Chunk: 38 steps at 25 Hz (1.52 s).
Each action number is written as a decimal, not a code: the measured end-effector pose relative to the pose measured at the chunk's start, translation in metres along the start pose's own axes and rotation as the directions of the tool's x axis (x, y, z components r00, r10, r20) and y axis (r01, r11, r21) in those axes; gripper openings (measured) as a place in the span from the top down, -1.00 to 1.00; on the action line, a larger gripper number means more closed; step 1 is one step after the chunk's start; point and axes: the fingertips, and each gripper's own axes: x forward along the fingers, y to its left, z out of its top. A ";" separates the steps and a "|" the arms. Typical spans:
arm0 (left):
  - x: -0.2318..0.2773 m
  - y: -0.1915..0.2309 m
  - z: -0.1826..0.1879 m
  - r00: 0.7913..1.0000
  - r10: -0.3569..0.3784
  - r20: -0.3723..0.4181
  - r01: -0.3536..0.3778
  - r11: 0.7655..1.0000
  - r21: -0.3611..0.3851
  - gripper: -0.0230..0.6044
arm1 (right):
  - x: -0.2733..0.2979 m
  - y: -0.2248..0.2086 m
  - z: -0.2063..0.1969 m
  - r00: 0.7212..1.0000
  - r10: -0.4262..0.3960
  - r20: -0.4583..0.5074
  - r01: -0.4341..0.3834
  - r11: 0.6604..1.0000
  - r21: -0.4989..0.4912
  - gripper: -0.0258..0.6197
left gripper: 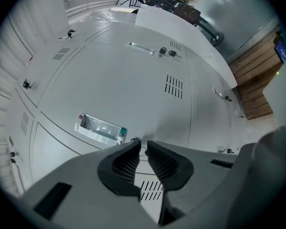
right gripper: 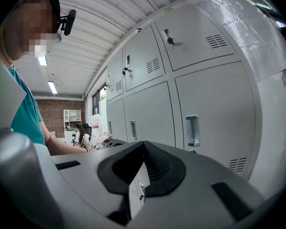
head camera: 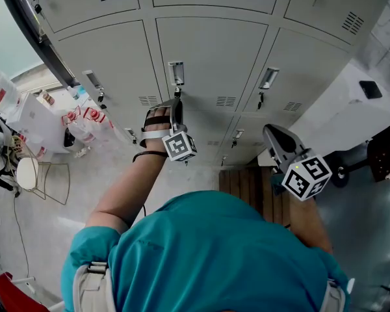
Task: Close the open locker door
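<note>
- Now the left gripper (left gripper: 143, 143) has its jaws a slit apart, gripping nothing, with the tips at the lock (left gripper: 135, 139) beside the handle (left gripper: 101, 129).
- Locker door (head camera: 211, 57), mid-bank, looks flush; back straight off.
- Right gripper (right gripper: 143, 143) is closed and empty.

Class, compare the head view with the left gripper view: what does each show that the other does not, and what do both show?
Head view only: the person's teal shirt, the round white stool and the right tongs. Left gripper view only: the ribbed black pads of the left tongs, standing slightly apart with nothing pressed between them. Both: the grey metal locker door with its recessed silver handle, and the left tongs close to that door just past the handle.
</note>
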 end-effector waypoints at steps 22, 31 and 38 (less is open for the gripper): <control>0.020 0.013 -0.002 0.995 -0.093 -0.041 0.088 0.990 -0.113 0.82 | -0.005 -0.006 -0.002 1.000 -0.010 0.000 0.010 1.000 0.013 0.92; 0.024 0.019 -0.008 0.973 -0.191 0.129 0.228 0.702 -0.674 0.82 | -0.006 -0.007 -0.004 1.000 -0.011 0.000 0.011 1.000 0.017 0.92; 0.021 0.026 -0.016 0.938 -0.178 0.298 0.333 0.218 -0.917 0.82 | -0.006 -0.006 -0.005 1.000 -0.009 -0.005 0.009 1.000 0.015 0.92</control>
